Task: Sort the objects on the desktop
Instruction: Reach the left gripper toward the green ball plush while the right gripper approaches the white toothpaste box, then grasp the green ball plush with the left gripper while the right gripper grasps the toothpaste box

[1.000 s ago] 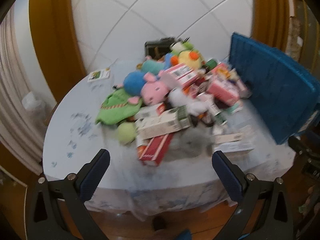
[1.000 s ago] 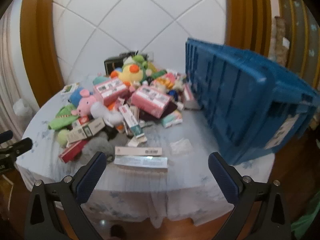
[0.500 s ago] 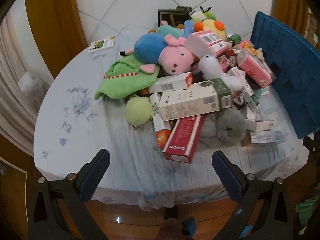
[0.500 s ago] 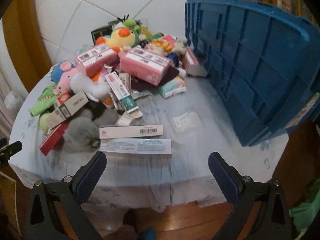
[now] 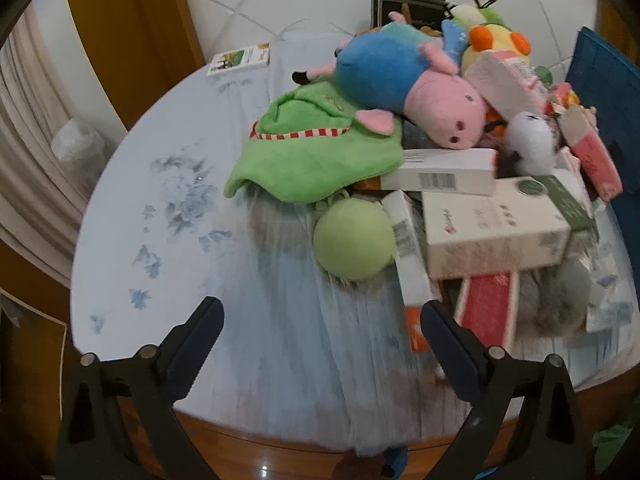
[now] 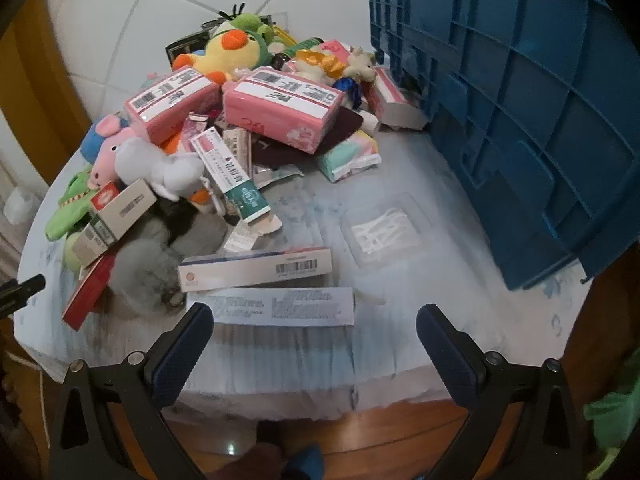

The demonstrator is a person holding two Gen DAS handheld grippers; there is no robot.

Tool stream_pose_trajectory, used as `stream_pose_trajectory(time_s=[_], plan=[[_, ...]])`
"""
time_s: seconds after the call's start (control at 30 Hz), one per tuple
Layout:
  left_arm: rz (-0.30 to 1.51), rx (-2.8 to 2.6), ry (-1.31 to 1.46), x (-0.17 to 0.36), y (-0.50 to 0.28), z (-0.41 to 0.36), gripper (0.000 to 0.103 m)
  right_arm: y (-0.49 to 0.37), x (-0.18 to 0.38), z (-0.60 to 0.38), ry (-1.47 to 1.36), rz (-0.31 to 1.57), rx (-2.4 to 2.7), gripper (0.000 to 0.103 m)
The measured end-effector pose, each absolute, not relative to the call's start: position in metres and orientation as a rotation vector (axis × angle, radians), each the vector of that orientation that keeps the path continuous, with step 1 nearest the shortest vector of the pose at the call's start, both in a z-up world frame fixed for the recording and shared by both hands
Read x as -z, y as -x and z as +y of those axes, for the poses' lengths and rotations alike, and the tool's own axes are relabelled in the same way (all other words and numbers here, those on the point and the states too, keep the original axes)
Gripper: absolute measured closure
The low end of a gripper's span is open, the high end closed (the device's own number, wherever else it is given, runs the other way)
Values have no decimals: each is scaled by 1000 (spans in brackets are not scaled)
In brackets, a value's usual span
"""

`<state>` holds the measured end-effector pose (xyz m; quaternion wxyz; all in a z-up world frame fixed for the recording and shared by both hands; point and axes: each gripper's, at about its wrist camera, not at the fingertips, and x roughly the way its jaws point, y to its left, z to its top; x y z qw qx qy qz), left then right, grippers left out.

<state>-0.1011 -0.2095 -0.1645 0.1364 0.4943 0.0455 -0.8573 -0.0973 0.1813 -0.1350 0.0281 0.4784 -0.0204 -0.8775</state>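
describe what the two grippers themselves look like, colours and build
Both look alike: the left gripper and right gripper have black angular frames with silver rivets, and jaws faced with dark blue ribbed pads. No cables, labels or sleeves show.

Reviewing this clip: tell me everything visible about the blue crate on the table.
The blue crate looks like hard moulded plastic, its outer face ribbed in a grid of rectangular recesses. It is tipped on its side at the right of the table, with that ribbed face towards the right wrist camera and its lower corner near the table edge. A pale label shows low on its right. A pink-and-white pack lies against its far corner. Neither claw touches it.
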Motion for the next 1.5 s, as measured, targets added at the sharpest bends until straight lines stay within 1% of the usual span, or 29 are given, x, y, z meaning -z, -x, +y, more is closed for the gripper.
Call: stream_pose_trajectory(time_s=[0.13,0.2,0.27,0.33,0.37,0.4,0.43,0.47,0.5,0.6,0.7,0.77,0.83,0.9,0.97,1.27,1.33,1.4,1.43,1.47,1.5], plan=[[131,2466,-1446,183,128,-214,3,105,144,184,-1527,-63,2710,0],[138,2457,-1456,194,142,-217,10,107,149,184,-1553,-67,2703,0],[147,2445,-1473,204,153,-219,13,108,156,184,-1584,-56,2688,0],[172,2443,-1477,213,161,-221,13,109,162,182,-1603,-43,2667,0],[179,2444,-1484,217,164,-222,15,110,164,180,-1605,-44,2655,0],[190,2448,-1513,222,166,-222,25,110,166,179,-1607,-45,2642,0],[213,2454,-1551,227,167,-222,33,111,169,176,-1615,-41,2626,0],[235,2459,-1573,230,167,-221,46,112,171,175,-1621,-35,2616,0],[242,2458,-1578,231,164,-220,46,112,172,173,-1624,-24,2608,0],[169,2460,-1558,228,148,-214,47,116,175,171,-1623,5,2592,0],[174,2448,-1571,226,131,-217,47,120,170,168,-1593,21,2589,1],[174,2435,-1581,226,123,-221,47,125,166,164,-1576,51,2595,14],[175,2425,-1583,225,116,-224,47,128,166,161,-1576,63,2577,16],[186,2418,-1595,224,112,-227,47,131,168,156,-1569,84,2542,15],[181,2423,-1592,224,109,-226,47,135,172,151,-1560,137,2493,2],[161,2441,-1577,218,96,-202,47,142,193,138,-1534,469,2320,1],[144,2435,-1559,213,92,-192,47,144,203,134,-1530,527,2276,1],[167,2419,-1524,206,85,-185,47,146,210,133,-1525,539,2240,1],[180,2412,-1513,205,82,-183,47,147,216,132,-1530,551,2213,7],[190,2403,-1508,205,78,-181,47,147,221,132,-1538,571,2198,22],[198,2387,-1514,208,75,-177,47,146,224,132,-1542,592,2192,30]])
